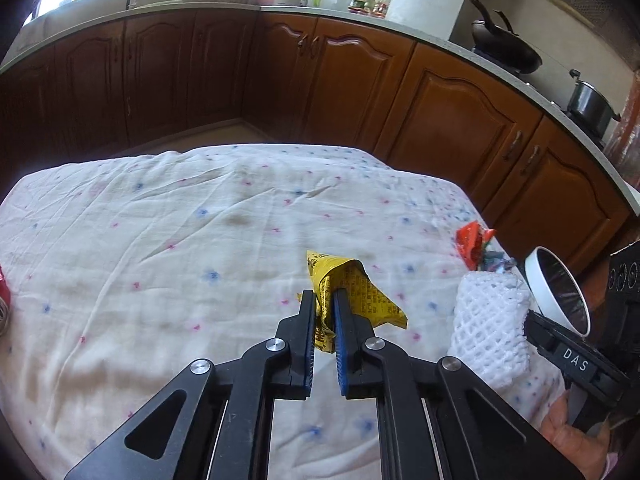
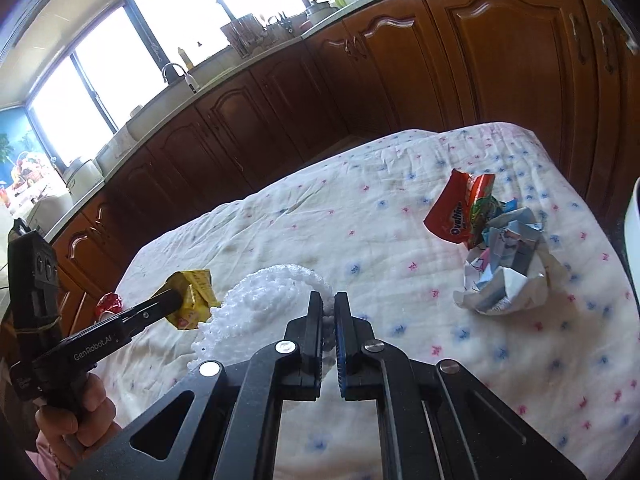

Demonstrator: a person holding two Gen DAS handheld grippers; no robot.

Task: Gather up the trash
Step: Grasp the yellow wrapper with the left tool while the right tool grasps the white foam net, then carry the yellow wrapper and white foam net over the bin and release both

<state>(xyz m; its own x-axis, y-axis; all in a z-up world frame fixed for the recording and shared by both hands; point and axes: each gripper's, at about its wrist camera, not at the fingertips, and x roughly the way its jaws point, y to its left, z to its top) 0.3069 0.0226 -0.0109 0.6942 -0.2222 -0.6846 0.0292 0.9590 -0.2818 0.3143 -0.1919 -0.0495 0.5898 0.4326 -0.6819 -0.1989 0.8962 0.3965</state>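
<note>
My left gripper (image 1: 324,300) is shut on a crumpled yellow wrapper (image 1: 356,288) just above the flowered tablecloth (image 1: 160,220); the wrapper also shows in the right wrist view (image 2: 192,298). My right gripper (image 2: 328,304) is shut on a white foam net sleeve (image 2: 272,300), which also shows in the left wrist view (image 1: 490,320). A red Ovaltine wrapper (image 2: 456,208) lies with a green wrapper (image 2: 482,210) and a crumpled blue-white paper (image 2: 504,264) on the cloth, to the right of the right gripper. The red wrapper also shows at the table's right edge (image 1: 470,240).
A red foil item (image 2: 109,305) lies at the table's left edge. A white round bin rim (image 1: 560,292) stands off the table's right side. Brown kitchen cabinets (image 1: 320,80) surround the table, with a wok (image 1: 504,48) and pot (image 1: 590,104) on the counter.
</note>
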